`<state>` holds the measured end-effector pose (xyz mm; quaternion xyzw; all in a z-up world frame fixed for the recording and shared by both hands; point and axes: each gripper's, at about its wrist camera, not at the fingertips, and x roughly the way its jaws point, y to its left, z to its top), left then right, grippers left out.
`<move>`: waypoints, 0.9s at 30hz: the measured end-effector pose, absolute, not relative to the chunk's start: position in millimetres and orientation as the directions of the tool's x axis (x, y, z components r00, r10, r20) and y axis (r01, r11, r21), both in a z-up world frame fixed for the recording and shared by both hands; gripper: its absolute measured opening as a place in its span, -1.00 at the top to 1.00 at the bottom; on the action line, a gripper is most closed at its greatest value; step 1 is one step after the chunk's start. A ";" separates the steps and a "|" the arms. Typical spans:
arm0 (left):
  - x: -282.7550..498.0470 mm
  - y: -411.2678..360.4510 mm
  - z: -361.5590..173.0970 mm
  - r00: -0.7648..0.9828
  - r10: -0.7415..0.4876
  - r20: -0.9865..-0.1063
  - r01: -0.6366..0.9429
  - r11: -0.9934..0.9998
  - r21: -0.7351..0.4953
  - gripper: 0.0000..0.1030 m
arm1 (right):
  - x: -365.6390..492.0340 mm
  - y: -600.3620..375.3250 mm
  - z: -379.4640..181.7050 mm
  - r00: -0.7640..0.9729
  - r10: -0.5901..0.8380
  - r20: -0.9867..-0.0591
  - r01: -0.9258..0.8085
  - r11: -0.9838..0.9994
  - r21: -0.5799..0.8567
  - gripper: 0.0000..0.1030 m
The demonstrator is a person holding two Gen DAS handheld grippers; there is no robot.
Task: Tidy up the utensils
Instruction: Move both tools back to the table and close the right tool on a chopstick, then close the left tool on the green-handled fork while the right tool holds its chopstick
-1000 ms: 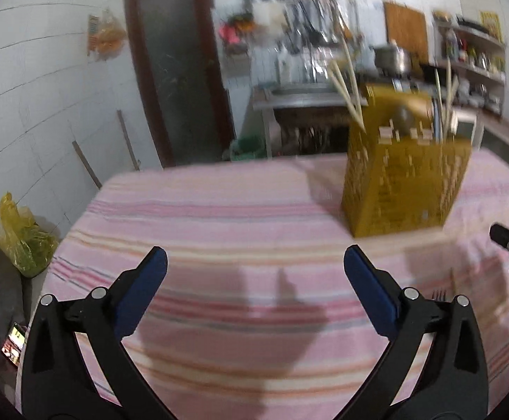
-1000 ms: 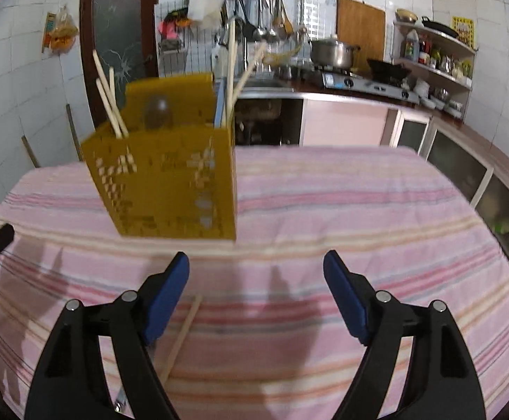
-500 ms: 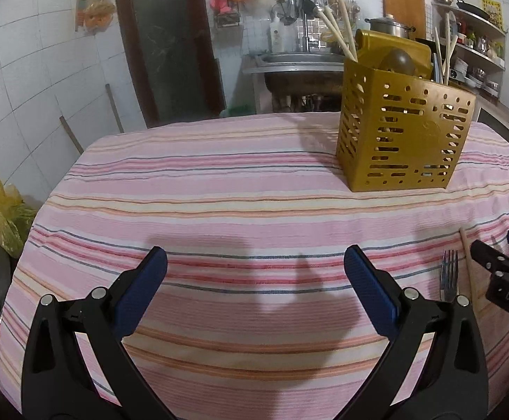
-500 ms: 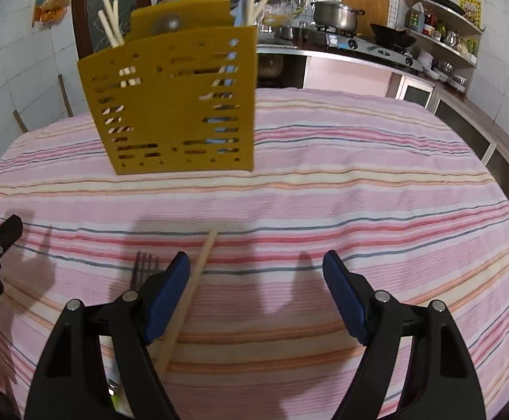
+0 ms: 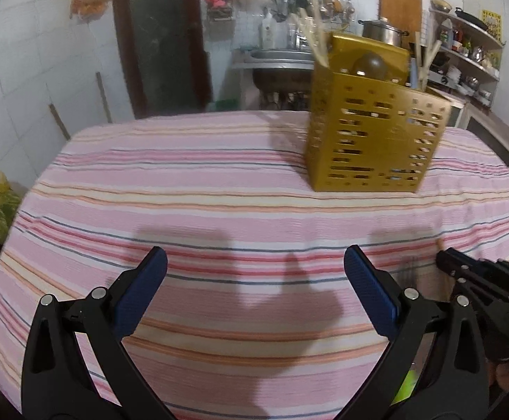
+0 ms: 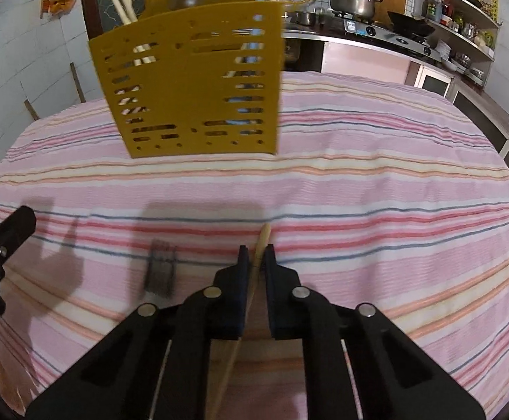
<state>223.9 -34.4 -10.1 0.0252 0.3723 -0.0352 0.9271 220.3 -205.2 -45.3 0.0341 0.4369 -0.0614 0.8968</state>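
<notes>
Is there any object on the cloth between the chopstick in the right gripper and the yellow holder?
Nothing visible. Only bare striped tablecloth lies between the chopstick and the yellow holder; the fork lies off to the left.

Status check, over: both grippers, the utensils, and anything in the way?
Right gripper shut on thin wooden chopstick. Left gripper open, empty. Metal fork lies beside it on the cloth; path to yellow slotted holder clear.

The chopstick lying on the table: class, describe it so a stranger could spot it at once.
Find the yellow slotted holder on the striped tablecloth. In front of it lies a pale wooden chopstick, right of the metal fork. It alone sits pinched in the right claw.
</notes>
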 end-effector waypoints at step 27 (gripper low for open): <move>229.0 -141.2 -48.4 0.542 -0.177 -0.822 0.301 0.954 -0.007 -0.15 | 189.1 -290.1 -50.1 0.635 -0.116 -0.763 0.194 0.981 0.013 0.87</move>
